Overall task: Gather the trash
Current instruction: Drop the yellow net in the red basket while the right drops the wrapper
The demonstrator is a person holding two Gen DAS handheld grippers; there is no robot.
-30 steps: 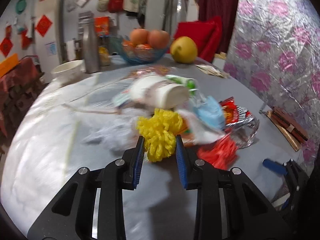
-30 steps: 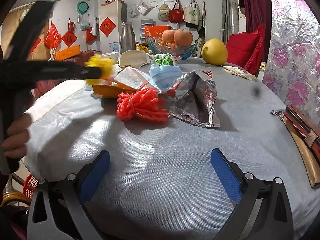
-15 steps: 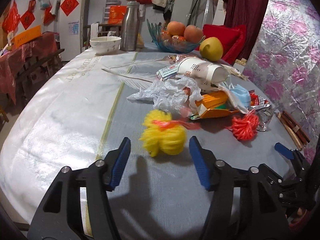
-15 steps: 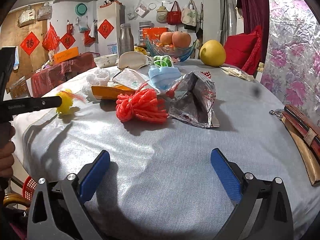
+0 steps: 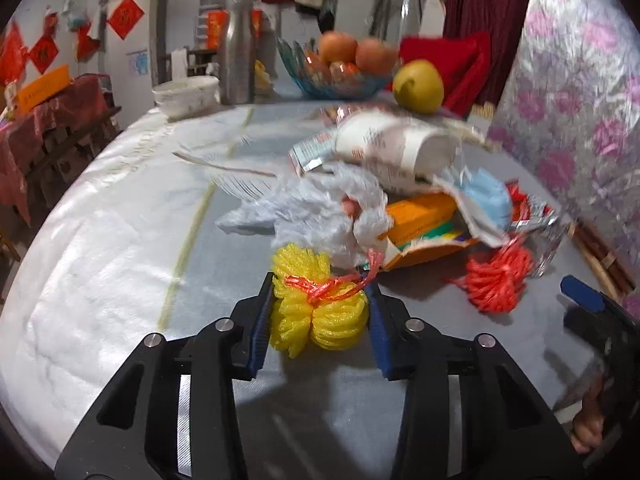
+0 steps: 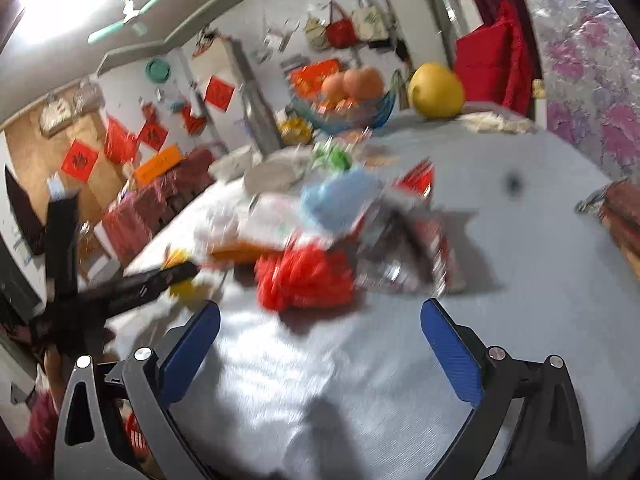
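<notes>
Left tongs [image 5: 318, 322]: jaws closing, both pads against the yellow foam net [image 5: 316, 312], which rests on the bench [image 5: 120, 248] in front of the trash pile. Right tongs [image 6: 320, 344]: spread wide, nothing between them, above the bench near the red foam net [image 6: 304, 280].
</notes>
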